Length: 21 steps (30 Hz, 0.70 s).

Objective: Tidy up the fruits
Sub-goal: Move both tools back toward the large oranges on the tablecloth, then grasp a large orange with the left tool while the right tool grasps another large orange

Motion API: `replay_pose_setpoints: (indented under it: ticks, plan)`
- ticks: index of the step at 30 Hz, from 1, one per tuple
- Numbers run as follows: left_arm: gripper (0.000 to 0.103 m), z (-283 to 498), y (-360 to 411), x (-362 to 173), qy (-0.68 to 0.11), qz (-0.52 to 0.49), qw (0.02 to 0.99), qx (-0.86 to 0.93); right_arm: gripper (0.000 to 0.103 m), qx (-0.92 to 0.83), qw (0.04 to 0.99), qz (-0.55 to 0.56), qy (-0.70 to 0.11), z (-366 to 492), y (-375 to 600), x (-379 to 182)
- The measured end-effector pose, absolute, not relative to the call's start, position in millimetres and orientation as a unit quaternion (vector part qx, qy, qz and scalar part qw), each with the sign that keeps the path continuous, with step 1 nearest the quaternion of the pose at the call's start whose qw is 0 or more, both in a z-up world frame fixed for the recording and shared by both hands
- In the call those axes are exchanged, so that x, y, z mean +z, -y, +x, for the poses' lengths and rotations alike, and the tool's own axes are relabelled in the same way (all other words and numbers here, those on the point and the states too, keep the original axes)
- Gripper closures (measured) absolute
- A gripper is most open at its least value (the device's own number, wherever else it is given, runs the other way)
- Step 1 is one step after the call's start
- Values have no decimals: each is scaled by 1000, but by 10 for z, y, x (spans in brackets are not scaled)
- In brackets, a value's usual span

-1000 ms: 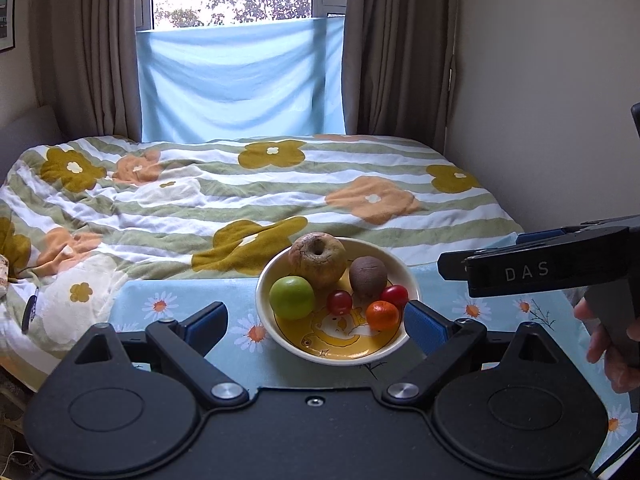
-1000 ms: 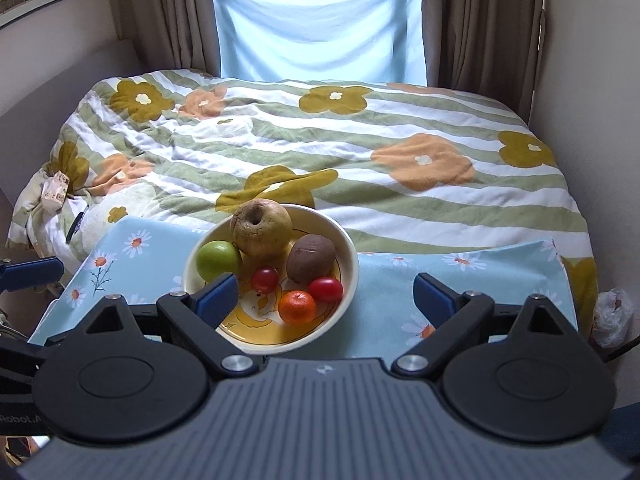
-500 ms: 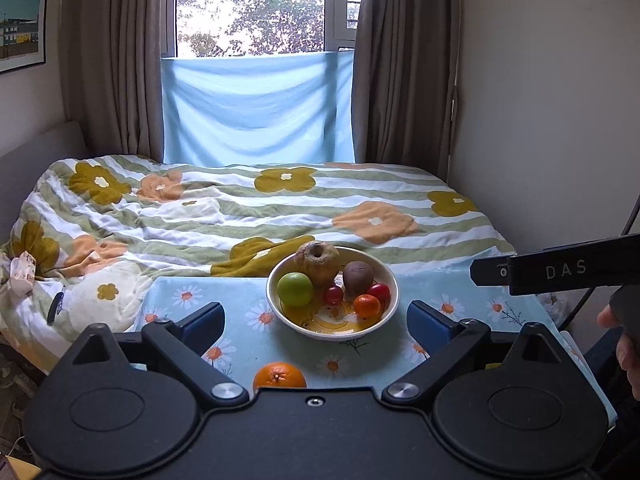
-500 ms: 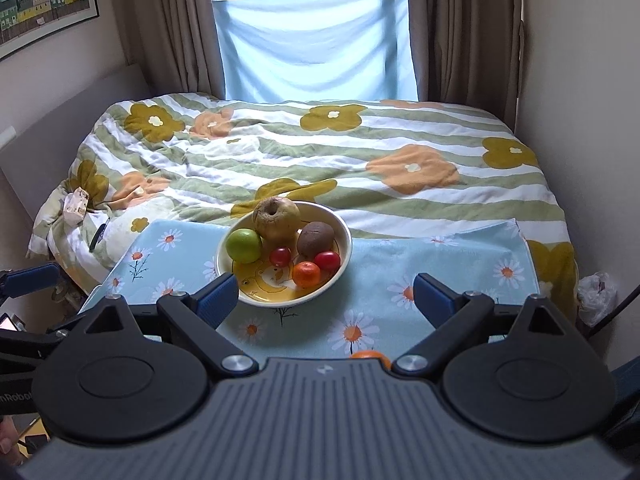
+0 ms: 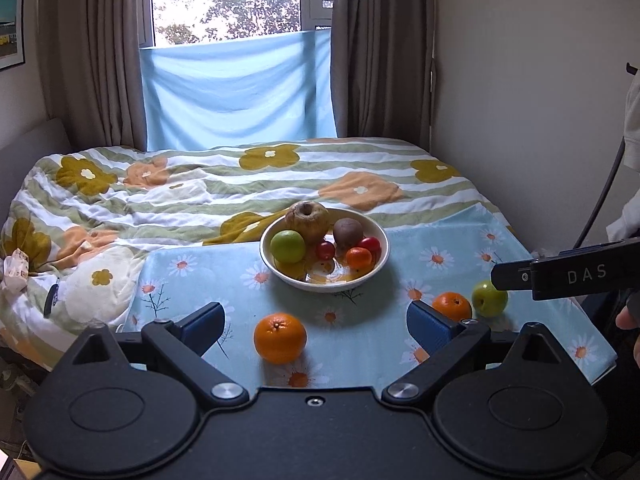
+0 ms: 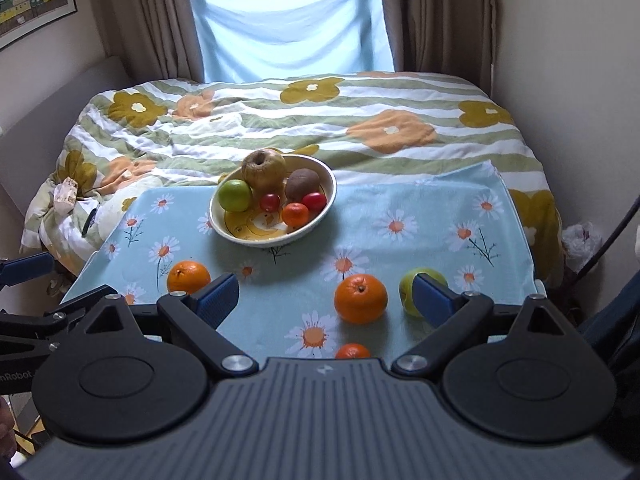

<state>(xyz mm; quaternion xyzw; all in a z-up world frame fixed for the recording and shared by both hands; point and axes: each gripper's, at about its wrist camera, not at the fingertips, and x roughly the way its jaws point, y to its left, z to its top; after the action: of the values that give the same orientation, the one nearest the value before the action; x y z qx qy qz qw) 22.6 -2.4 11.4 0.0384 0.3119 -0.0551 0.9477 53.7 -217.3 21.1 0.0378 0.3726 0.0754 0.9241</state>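
Glossy glazed bowl (image 5: 382, 258); matt cloth tablecloth (image 5: 440, 240); dimpled-skin orange (image 5: 280, 338).

Soft daylight from window (image 5: 240, 0), blown-out panes, fisheye-curved edges, dark corners

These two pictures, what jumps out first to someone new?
A cream bowl heaped with fruit sits mid-table on a daisy-print cloth, at the foot of a flowered bed. Loose oranges and a green apple lie nearer. Below, each view shows black, blue-tipped jaws spread open and empty.
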Motion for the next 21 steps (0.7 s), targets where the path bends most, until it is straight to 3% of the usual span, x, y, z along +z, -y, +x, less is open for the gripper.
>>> replay_pose_setpoints:
  ticks: [21]
  plan:
    - [4, 924, -467, -715, -357, 73, 921, -139, 0, -71, 906, 111, -403, 628, 1980, -786]
